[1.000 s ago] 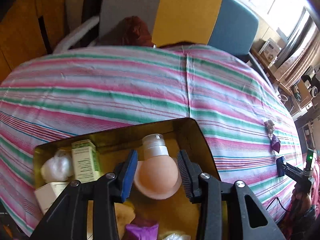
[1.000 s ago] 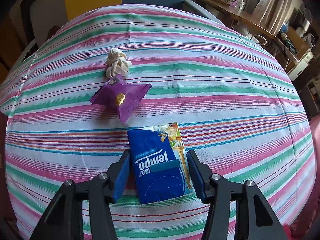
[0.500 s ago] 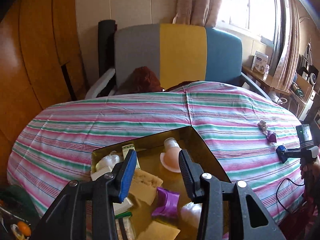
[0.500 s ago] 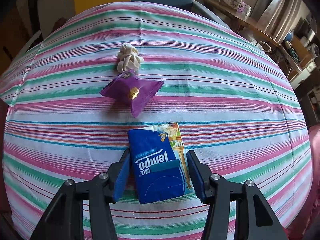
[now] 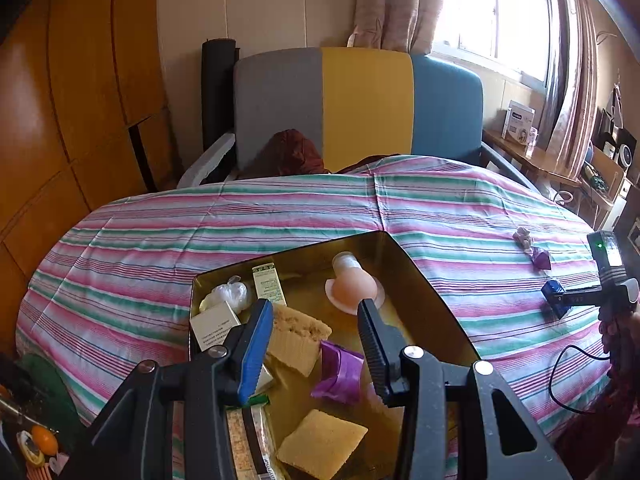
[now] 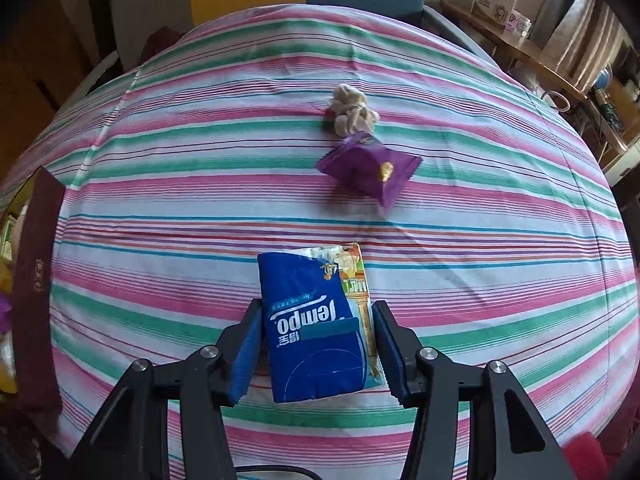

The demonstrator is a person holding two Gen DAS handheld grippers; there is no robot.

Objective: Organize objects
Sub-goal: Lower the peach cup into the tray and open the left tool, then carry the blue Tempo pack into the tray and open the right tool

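Observation:
My left gripper [image 5: 314,312] hovers open over a gold tin box [image 5: 424,280], with nothing between its fingers. In the tin lie a pink dome-shaped bottle [image 5: 354,288], yellow sponges [image 5: 298,338], a purple packet [image 5: 340,372], two small cartons [image 5: 214,324] and a white wrapped ball [image 5: 228,294]. My right gripper [image 6: 316,308] is shut on a blue Tempo tissue pack [image 6: 308,280] just above the striped cloth. Beyond it lie a purple packet [image 6: 370,168] and a cream scrunchie [image 6: 350,114]. The tin's dark side wall [image 6: 36,280] shows at the left edge.
The striped cloth [image 5: 200,232] covers a round table. A grey, yellow and blue chair [image 5: 360,100] stands behind it, against the wall. A wooden side shelf [image 5: 540,160] with boxes runs along the right under the window. A black cable [image 5: 568,380] hangs at the table's right edge.
My left gripper let go of the pink bottle, which now lies in the tin, and drew back and up. My right gripper carried the tissue pack leftward; the tin's wall came into its view.

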